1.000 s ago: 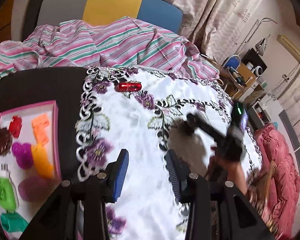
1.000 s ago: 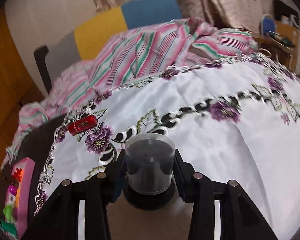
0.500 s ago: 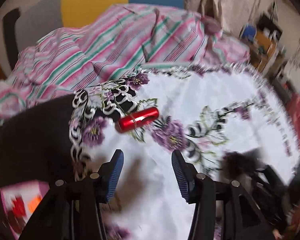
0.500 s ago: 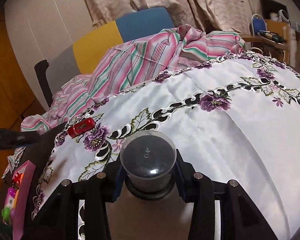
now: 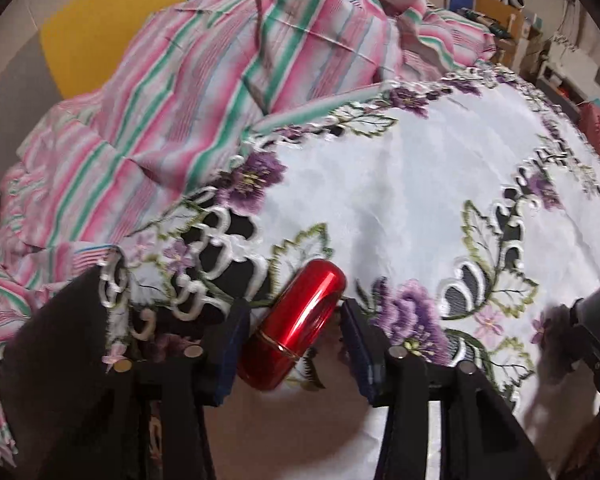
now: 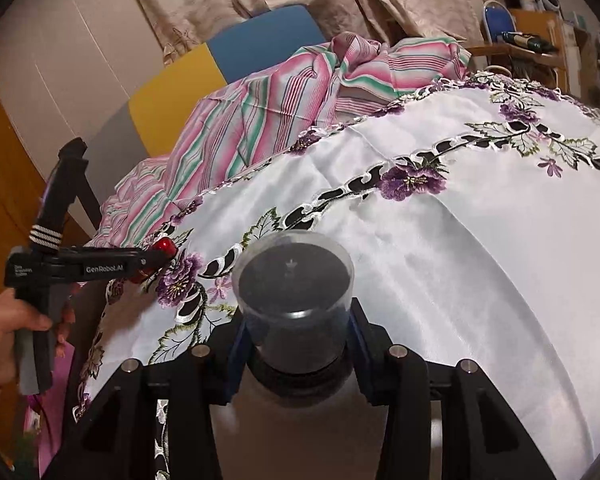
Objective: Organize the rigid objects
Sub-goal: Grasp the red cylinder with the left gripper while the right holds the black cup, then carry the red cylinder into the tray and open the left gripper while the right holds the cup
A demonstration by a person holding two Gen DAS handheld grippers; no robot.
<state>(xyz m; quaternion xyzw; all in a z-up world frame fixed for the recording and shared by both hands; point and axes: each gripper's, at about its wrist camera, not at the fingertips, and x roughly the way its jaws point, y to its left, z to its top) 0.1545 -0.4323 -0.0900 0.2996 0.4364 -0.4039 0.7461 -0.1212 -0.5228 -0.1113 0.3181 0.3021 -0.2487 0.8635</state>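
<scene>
A shiny red cylinder (image 5: 300, 320) lies on the embroidered white tablecloth (image 5: 400, 200), near its left border. My left gripper (image 5: 294, 308) straddles it and its jaws are closing. The left pad is at the cylinder's side, and a small gap shows on the right. In the right wrist view the same cylinder (image 6: 165, 246) pokes out past the left gripper (image 6: 156, 260), which a hand holds. My right gripper (image 6: 296, 316) is shut on a dark round container with a clear cap (image 6: 294, 280), held just above the cloth.
A rumpled pink and green striped cloth (image 5: 220, 80) is heaped behind the tablecloth, against a yellow and blue chair back (image 6: 180, 88). Bare black tabletop (image 5: 52, 340) shows left of the cloth's lace edge. Cluttered shelves (image 6: 540, 40) stand far right.
The left gripper swung away from the pink tray and came down over the red cylinder, which now sits between its jaws. The right gripper stayed put with the container.
</scene>
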